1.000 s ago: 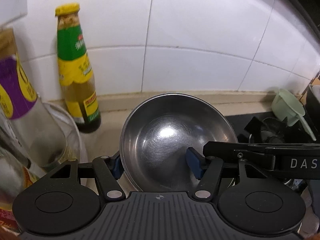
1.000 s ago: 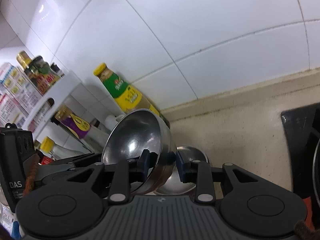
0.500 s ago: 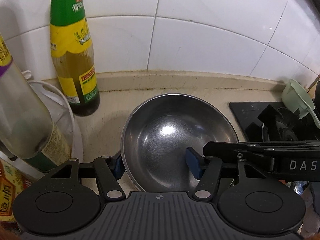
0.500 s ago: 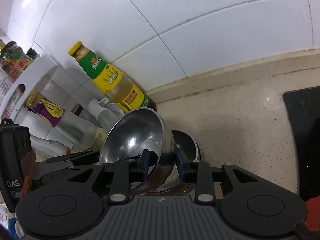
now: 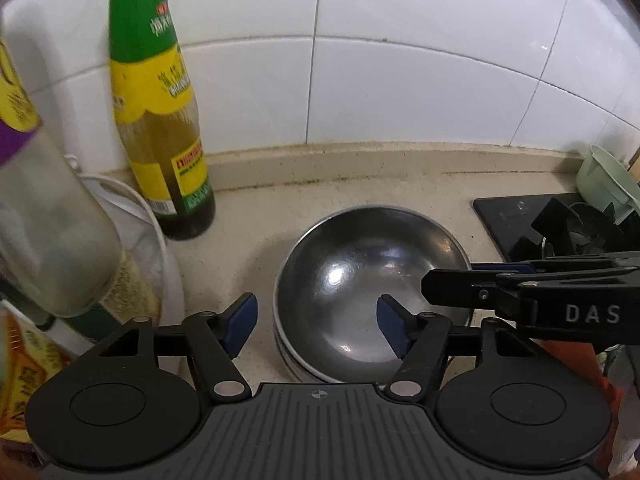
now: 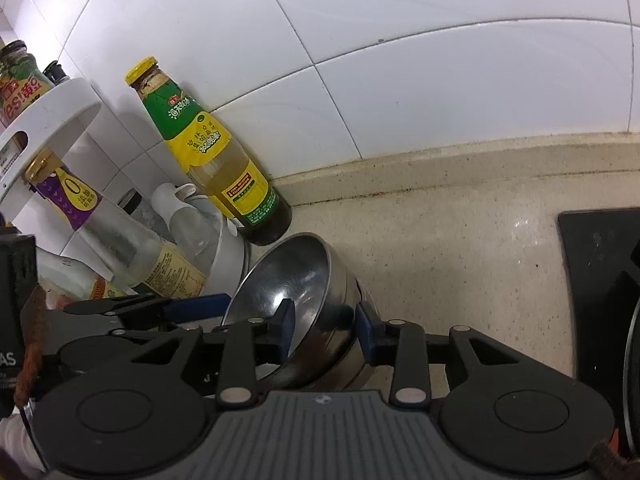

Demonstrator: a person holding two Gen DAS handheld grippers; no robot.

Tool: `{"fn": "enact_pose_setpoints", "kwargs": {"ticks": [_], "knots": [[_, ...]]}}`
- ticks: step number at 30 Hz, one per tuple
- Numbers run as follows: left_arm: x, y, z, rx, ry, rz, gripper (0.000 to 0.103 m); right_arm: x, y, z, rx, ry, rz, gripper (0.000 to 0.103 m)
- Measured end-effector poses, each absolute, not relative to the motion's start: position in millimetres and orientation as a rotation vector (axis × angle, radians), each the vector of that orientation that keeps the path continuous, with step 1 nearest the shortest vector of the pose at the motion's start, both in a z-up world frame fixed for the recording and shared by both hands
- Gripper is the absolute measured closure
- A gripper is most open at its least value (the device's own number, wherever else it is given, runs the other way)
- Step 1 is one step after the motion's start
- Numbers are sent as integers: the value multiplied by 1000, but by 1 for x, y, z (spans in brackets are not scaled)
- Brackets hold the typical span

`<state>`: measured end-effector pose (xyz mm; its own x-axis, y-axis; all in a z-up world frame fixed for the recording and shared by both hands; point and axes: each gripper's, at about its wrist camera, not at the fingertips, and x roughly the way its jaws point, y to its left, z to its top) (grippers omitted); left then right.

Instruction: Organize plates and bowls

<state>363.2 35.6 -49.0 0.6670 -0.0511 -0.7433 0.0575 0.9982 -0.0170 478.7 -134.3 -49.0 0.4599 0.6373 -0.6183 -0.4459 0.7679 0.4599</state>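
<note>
The steel bowl [image 5: 370,280] sat nested on the stack right of the sauce bottle [image 5: 160,128], left gripper [image 5: 316,326] and right gripper [image 6: 325,330] released astride its rim; both should back off straight, touching nothing.

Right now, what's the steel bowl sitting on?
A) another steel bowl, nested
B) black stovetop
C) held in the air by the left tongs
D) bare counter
A: the steel bowl sits in a second bowl whose rims show beneath it, and the left tongs are spread open around its rim.
</note>
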Motion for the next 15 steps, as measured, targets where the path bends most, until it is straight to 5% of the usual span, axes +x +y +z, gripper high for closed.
{"fn": "enact_pose_setpoints", "kwargs": {"ticks": [5,15], "knots": [[345,33,-38,33,798,-61,21,474,-138,-49,249,862,669,72],[315,22,-25,58,762,-63,20,454,-144,-36,234,841,677,71]]}}
